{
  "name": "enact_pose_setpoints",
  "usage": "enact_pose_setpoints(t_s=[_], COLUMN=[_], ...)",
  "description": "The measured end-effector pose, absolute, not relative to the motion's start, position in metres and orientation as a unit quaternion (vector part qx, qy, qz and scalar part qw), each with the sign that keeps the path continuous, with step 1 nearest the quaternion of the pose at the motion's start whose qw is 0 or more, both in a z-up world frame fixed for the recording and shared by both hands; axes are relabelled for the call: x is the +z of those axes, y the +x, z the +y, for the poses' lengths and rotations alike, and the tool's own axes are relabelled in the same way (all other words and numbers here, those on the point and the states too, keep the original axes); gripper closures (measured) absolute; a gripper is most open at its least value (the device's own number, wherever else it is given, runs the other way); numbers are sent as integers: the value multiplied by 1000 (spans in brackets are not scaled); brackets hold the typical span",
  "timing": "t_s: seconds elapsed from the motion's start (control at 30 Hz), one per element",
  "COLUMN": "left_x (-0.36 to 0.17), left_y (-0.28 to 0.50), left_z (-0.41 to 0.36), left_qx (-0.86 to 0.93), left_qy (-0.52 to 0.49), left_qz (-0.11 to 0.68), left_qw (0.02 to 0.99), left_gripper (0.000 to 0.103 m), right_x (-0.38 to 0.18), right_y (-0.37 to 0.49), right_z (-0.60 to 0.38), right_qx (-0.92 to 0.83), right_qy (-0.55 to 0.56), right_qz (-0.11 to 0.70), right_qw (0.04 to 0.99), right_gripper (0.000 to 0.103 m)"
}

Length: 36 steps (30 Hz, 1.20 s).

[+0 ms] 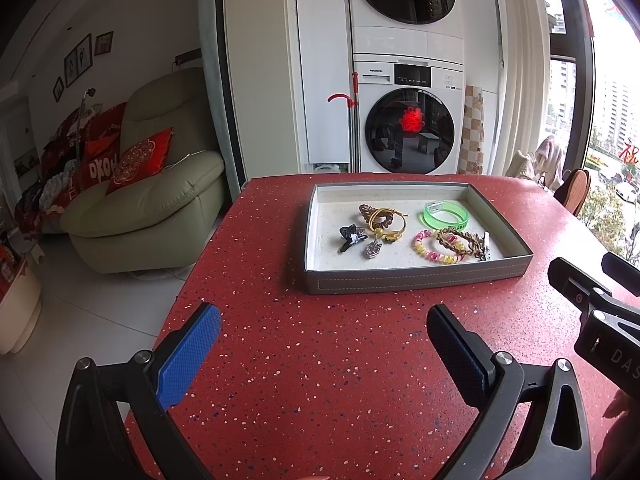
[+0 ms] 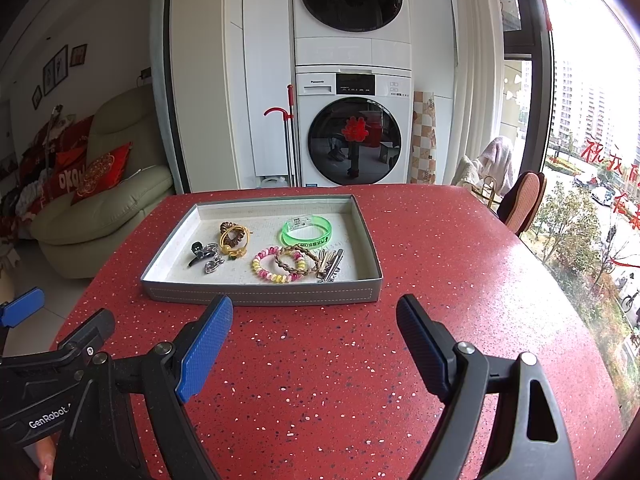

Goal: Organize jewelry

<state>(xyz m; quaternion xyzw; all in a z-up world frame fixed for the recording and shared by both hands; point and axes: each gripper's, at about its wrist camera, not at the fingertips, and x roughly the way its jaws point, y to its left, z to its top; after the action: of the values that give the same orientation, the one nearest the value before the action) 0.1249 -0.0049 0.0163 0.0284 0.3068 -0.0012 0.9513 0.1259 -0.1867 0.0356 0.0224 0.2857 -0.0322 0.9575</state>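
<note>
Both tools — left tool (image 1: 324, 354) and right tool (image 2: 314, 350) — hang wide open and empty over bare counter (image 2: 440, 240) just short of the tray (image 2: 260, 294), likely staged for a reach, while the jewelry (image 2: 280, 264) sits loose inside.

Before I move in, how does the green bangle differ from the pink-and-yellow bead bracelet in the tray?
The green bangle is a smooth, translucent band in one colour; the pink-and-yellow bead bracelet is a ring of separate beads. The bangle lies toward the tray's far wall, clear of the other pieces; the bead bracelet lies nearer the front wall, overlapping a braided brown bracelet. Both lie flat on the pale lining.
</note>
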Motion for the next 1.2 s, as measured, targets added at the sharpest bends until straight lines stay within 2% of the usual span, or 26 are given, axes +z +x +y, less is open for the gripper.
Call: enact_pose_setpoints(t_s=[1.2], left_x=[14], left_y=[126], left_z=[-5], left_qx=[-6], left_qy=[21], left_qz=[314], left_qw=[949], left_gripper=[0], right_x=[34], right_y=[120], right_z=[-183], right_qx=[-31], right_qy=[22], right_qz=[287], right_qw=[957], right_gripper=[17])
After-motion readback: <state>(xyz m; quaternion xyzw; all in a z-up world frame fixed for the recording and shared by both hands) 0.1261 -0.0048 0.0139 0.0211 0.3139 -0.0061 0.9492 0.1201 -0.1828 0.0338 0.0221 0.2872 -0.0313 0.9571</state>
